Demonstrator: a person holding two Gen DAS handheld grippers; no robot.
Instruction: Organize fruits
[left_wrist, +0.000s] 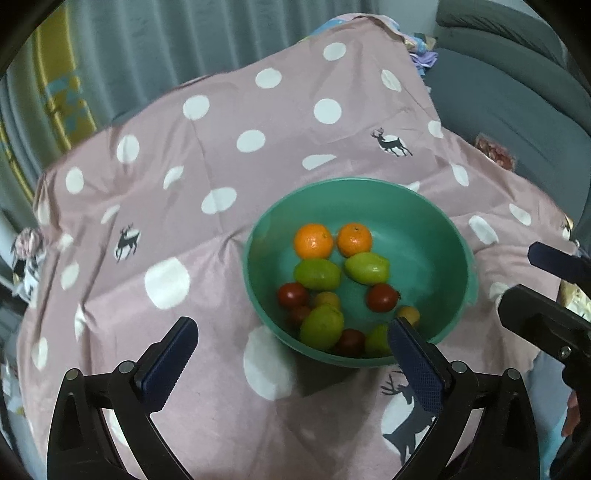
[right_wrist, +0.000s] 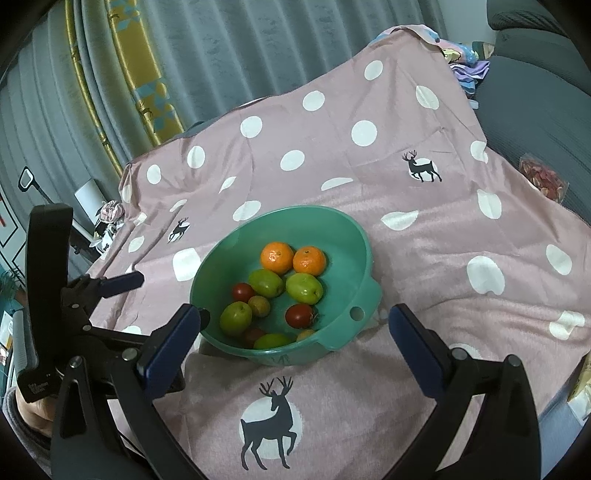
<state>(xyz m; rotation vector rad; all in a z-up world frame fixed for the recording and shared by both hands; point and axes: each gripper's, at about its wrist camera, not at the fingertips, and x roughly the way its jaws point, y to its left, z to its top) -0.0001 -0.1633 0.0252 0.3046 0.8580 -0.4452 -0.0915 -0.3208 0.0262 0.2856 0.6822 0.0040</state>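
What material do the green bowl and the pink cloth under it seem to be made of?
The green bowl looks like moulded plastic with a smooth, slightly glossy finish: even colour, soft highlights, and a tab at the rim with a round hole. The pink cloth seems a thin woven fabric, probably cotton, matte, with creases and printed dots and deer.

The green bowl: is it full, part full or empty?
Part full. The green bowl holds fruit only on its bottom; bare inner wall shows above.
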